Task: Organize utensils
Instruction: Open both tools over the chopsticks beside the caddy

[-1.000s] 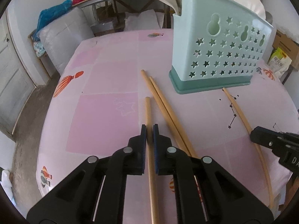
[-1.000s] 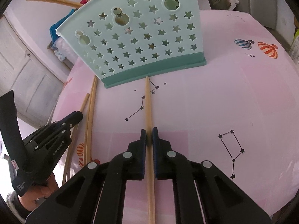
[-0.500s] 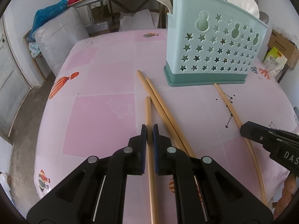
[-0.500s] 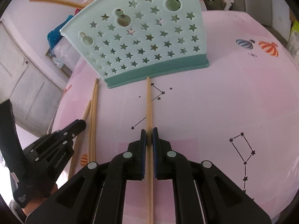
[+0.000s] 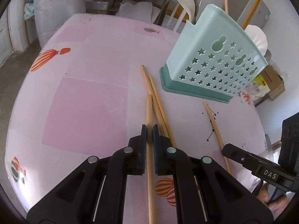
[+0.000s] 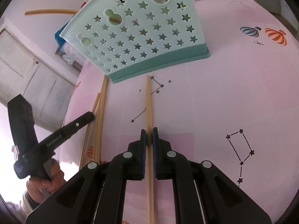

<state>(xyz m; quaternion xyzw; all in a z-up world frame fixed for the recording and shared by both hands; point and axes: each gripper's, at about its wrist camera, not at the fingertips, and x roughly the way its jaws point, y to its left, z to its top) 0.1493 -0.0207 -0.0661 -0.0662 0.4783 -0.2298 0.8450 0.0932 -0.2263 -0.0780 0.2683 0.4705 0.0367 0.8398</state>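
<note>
behind the holder [image 5: 213, 59], half-hidden utensils [image 5: 184, 1]

Your left claw [image 5: 149, 128] pinches one wooden stick [image 5: 149, 112]. Two more sticks [image 5: 157, 100] lie just beside it, near the green holder [image 5: 211, 63] on the pink worktop [image 5: 84, 97].

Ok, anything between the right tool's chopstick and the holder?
Nothing visible. The right tool grips its chopstick, whose tip ends just short of the holder base; only bare tablecloth lies between.
</note>
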